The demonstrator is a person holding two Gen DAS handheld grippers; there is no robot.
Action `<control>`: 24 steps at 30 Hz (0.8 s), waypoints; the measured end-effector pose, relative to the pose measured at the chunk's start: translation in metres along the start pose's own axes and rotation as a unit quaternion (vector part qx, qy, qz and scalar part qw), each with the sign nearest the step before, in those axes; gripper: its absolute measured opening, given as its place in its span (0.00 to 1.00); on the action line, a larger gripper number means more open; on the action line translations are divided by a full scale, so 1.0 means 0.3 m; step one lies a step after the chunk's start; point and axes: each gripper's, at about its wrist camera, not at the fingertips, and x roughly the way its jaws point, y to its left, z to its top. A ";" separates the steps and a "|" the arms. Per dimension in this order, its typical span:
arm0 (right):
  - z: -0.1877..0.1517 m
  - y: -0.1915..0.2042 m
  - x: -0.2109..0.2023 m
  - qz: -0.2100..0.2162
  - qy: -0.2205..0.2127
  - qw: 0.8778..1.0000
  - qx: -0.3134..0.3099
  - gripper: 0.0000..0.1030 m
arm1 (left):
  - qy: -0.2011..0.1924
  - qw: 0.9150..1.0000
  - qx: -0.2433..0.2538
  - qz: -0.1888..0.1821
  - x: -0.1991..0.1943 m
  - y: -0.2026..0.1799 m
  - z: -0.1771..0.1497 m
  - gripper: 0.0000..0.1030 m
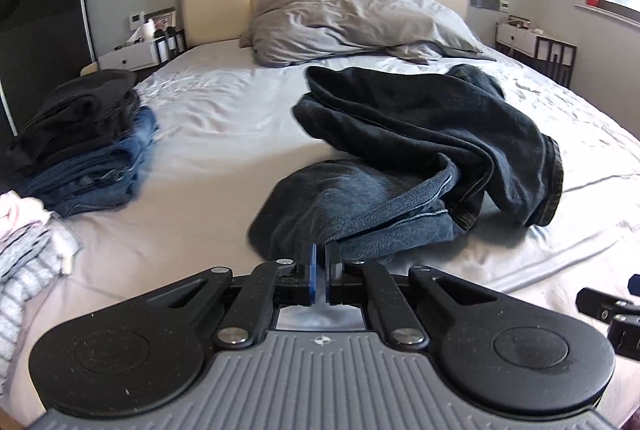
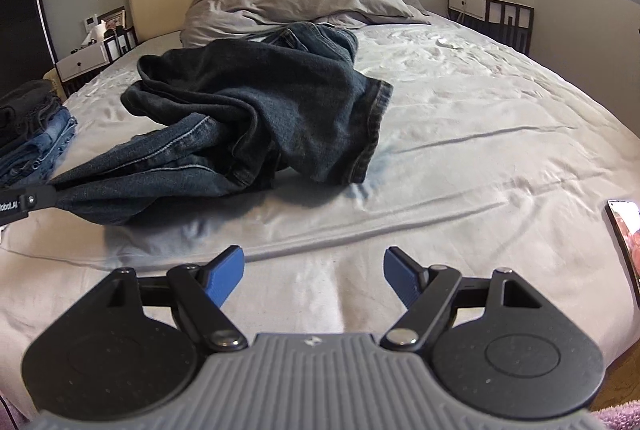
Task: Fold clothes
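A pair of dark blue jeans [image 1: 420, 134] lies crumpled across the middle of the bed [image 1: 224, 118], one leg trailing toward the near edge. My left gripper [image 1: 320, 250] is shut on the near end of that leg. From the right wrist view the jeans [image 2: 260, 102] spread up the bed, and the left gripper [image 2: 24, 204] pinches their lower left corner. My right gripper [image 2: 314, 262] hovers open over bare sheet [image 2: 460, 150], to the right of the jeans and touching nothing. Its tip also shows in the left wrist view as the right gripper [image 1: 612, 306].
A stack of folded jeans and dark clothes [image 1: 84, 142] sits at the bed's left edge. Striped and pink garments [image 1: 28, 246] lie loose near the left corner. A grey duvet [image 1: 352, 14] is heaped at the headboard. A phone [image 2: 626, 234] rests at the right edge.
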 end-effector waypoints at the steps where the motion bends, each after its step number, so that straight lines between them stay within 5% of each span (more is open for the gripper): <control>1: 0.001 0.007 -0.007 0.003 -0.002 1.000 -0.002 0.77 | -0.001 1.000 -0.001 0.007 -0.012 0.019 0.002 0.00; 6: 0.008 0.041 -0.029 0.015 -0.005 1.000 -0.024 0.77 | -0.004 0.999 0.001 0.033 -0.071 0.104 0.011 0.00; 12: 0.065 0.053 -0.041 0.032 -0.004 0.999 -0.037 0.77 | -0.007 0.999 0.019 -0.030 -0.103 0.054 0.015 0.00; 15: 0.110 0.055 -0.044 0.036 -0.008 0.998 -0.054 0.77 | -0.009 0.998 0.027 -0.061 -0.102 0.013 0.038 0.15; 17: 0.151 0.051 -0.015 0.042 -0.008 0.997 -0.068 0.77 | -0.012 0.997 0.032 -0.075 -0.094 -0.015 0.050 0.39; 19: 0.191 0.048 0.013 0.048 -0.008 0.995 -0.083 0.76 | -0.008 0.996 0.035 -0.083 -0.070 -0.041 0.056 0.51; 24: 0.291 0.041 0.083 0.064 -0.008 0.991 -0.119 0.74 | 0.001 0.994 0.042 -0.101 -0.010 -0.104 0.072 0.51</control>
